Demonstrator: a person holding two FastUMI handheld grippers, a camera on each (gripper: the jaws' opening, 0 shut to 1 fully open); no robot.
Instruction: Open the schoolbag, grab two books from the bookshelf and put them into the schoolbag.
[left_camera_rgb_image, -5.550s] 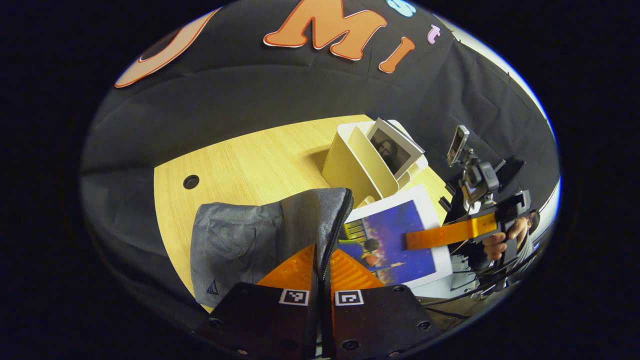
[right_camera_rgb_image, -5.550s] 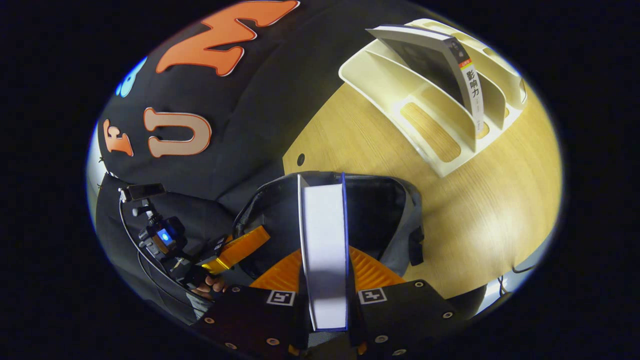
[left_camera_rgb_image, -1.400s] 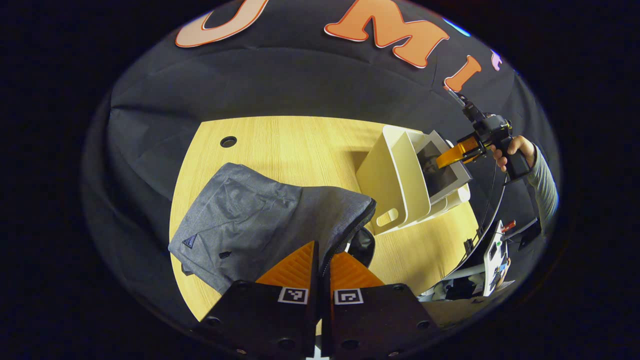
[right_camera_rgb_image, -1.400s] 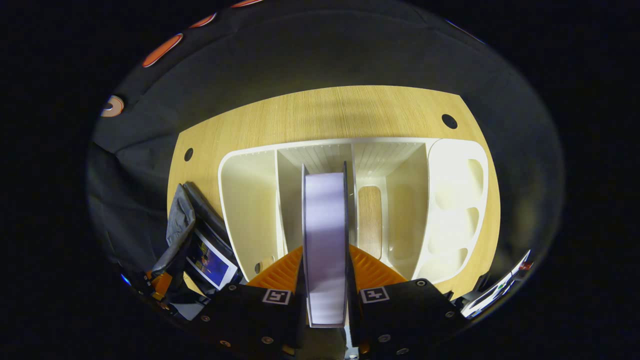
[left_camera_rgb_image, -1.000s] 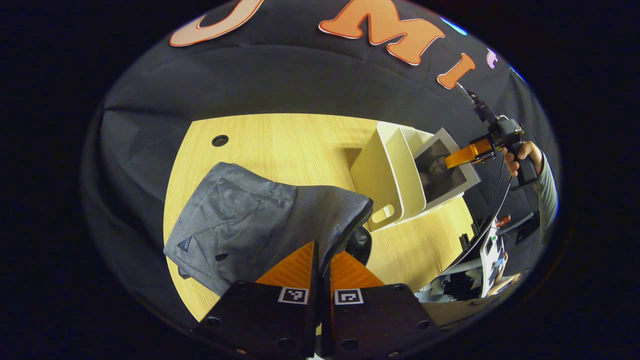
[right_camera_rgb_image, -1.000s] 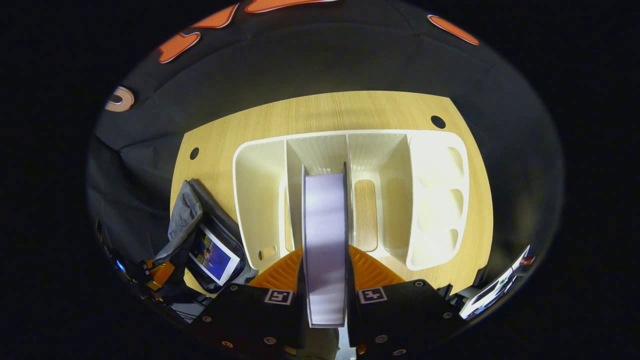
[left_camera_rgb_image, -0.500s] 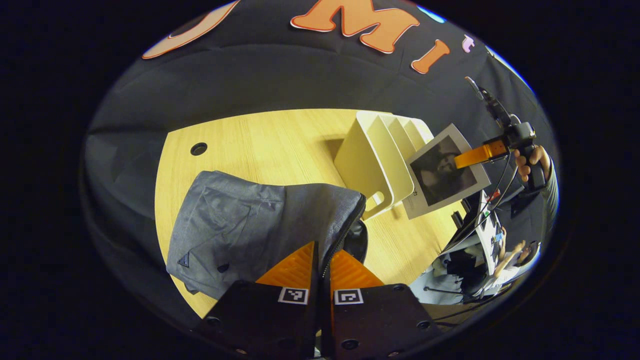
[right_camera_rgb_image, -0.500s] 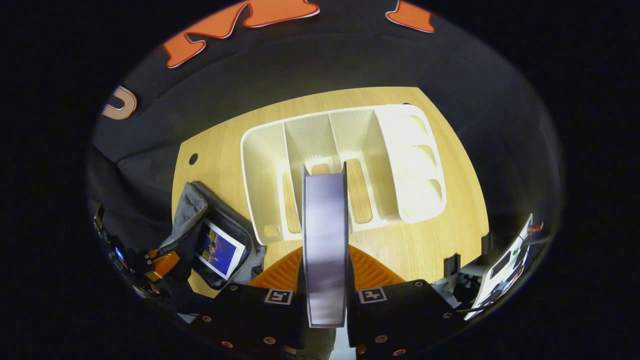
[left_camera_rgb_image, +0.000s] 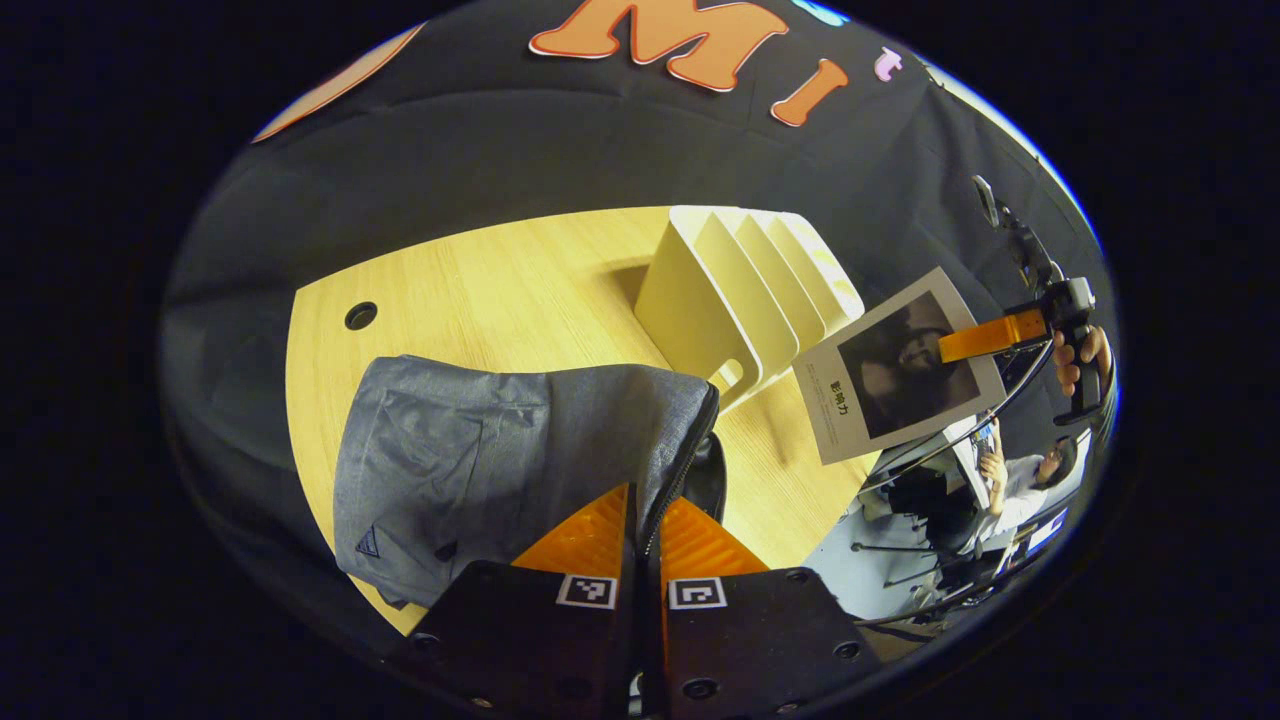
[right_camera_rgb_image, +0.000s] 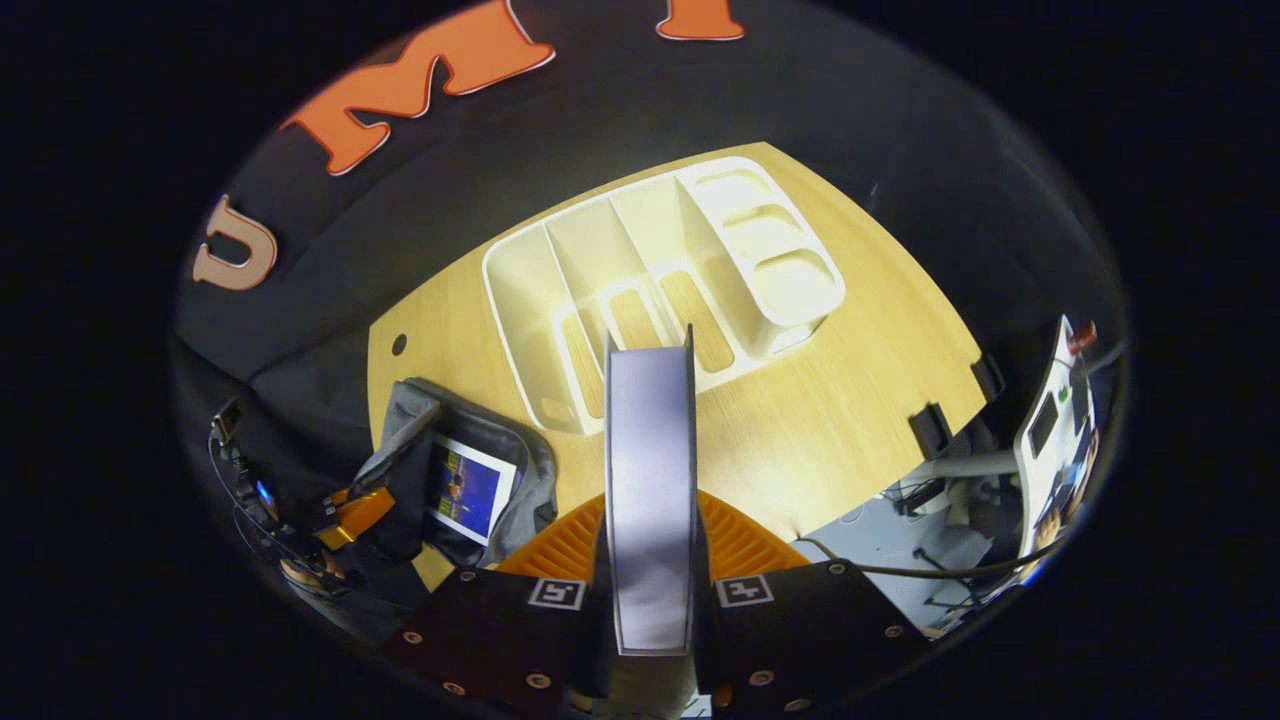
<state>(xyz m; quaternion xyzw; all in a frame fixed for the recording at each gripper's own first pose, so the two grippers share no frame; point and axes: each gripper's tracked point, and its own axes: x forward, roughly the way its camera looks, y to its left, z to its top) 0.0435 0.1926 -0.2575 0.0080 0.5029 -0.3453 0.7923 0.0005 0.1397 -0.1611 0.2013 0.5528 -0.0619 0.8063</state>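
The grey schoolbag (left_camera_rgb_image: 500, 450) lies on the wooden table (left_camera_rgb_image: 480, 290). My left gripper (left_camera_rgb_image: 645, 520) is shut on the bag's zipper edge and holds the mouth apart. In the right gripper view the schoolbag (right_camera_rgb_image: 500, 445) gapes at lower left with a blue-covered book (right_camera_rgb_image: 465, 490) inside, and the left gripper (right_camera_rgb_image: 355, 510) is at its rim. My right gripper (right_camera_rgb_image: 650, 530) is shut on a second book (right_camera_rgb_image: 650, 470), seen edge-on. That book (left_camera_rgb_image: 900, 365), with a dark portrait cover, hangs in the air right of the white bookshelf (left_camera_rgb_image: 740, 290), held by the right gripper (left_camera_rgb_image: 985, 338).
The bookshelf (right_camera_rgb_image: 650, 290) stands with bare slots toward the table's far side. A cable hole (left_camera_rgb_image: 360, 316) sits near the far left corner. Black clamps (right_camera_rgb_image: 930, 425) grip the table's right edge, beside a white device (right_camera_rgb_image: 1050, 420). A seated person (left_camera_rgb_image: 1040, 470) is off to the right.
My right gripper has lifted the portrait book out of the shelf slot and drawn it back, clear of the shelf. My left gripper still holds the bag's edge.
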